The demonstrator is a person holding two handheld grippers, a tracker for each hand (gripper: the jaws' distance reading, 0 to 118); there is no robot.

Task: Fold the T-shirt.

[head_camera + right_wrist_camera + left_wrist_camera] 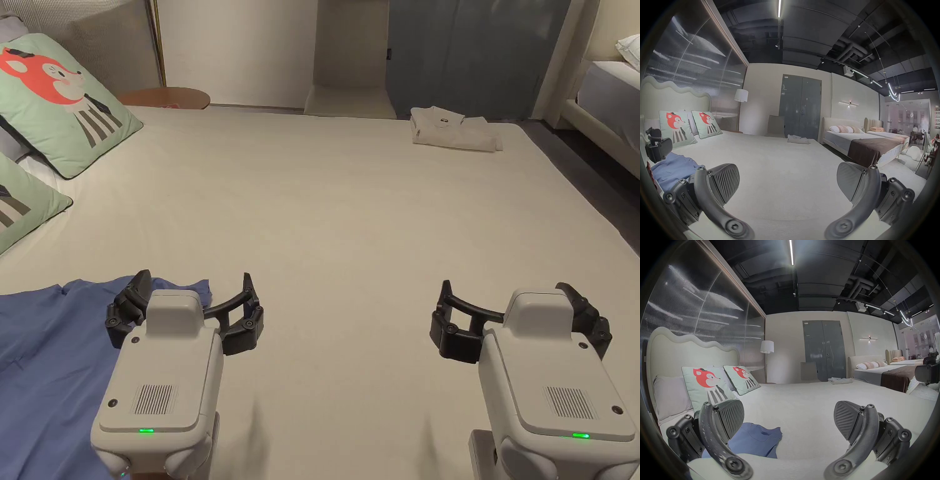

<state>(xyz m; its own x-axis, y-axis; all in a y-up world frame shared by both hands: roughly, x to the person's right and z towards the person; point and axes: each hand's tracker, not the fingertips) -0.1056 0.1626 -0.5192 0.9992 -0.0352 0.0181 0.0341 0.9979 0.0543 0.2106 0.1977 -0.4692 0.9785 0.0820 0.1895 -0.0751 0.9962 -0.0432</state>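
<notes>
T-shirt [44, 356] fabric, blue and rumpled, is spread unfolded over the near left part of the bed [350, 225], and its crumpled edge is seen just under the left tool [195, 294], whose jaws are held wide apart with nothing between them. In the left gripper view the same blue cloth [756, 441] is seen between the ribbed pads and a little beyond them, nearer the left pad, with bare bed cover under the right pad. The right tool [506, 300] is held well apart from the garment, over bare cover on the right side of the bed, and its jaws are likewise spread open and empty. In the right gripper view the left tool [657, 146] is seen at the far left edge above the blue cloth [674, 167]. Farther out, a folded pale garment [453, 130] is laid near the far right corner of the bed, well apart from both tools. Two pale green cushions printed with a red fox [59, 100] are propped at the left, against a wavy padded headboard [693, 347]. Beyond the bed a floor lamp with a white shade [767, 346] is seen beside the headboard, a grey double door [824, 350] is set in the far wall, and a second bed with a brown throw [867, 146] is placed to the right.
</notes>
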